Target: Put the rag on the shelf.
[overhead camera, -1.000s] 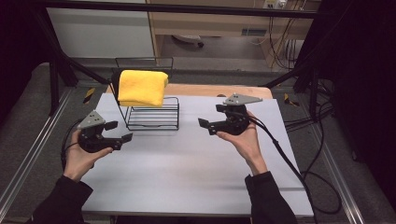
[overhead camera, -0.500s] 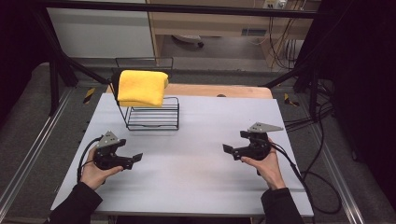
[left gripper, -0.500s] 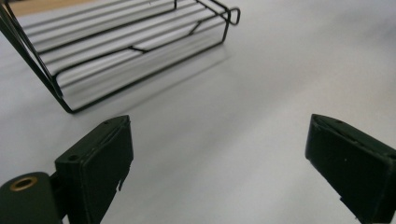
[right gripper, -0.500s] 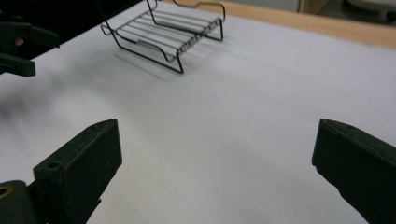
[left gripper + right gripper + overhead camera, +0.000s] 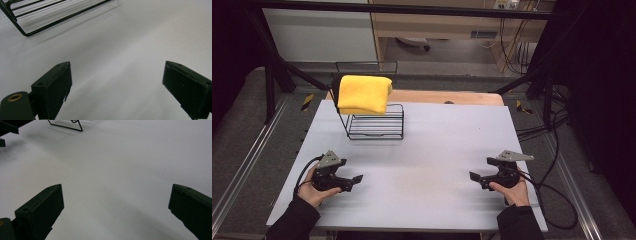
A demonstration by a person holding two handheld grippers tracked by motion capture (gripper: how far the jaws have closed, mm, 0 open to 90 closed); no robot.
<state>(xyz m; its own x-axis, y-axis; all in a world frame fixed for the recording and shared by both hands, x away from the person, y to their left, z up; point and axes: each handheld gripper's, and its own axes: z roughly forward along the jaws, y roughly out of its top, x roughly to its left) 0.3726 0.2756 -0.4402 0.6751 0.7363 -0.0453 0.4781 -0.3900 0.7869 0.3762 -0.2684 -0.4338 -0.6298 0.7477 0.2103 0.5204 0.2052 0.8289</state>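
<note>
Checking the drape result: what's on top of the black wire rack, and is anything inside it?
A folded yellow cloth lies draped over the top left of the black wire rack. Through the wires the lower part looks empty; the part under the cloth is covered and cannot be seen.

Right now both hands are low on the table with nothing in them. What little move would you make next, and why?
Probably bring the left gripper forward toward the yellow cloth draped over the black wire rack. Both grippers rest near the table's front edge, jaws wide apart and holding nothing, the right gripper too. The left one sits on the rack's side, so its path looks shorter.
</note>
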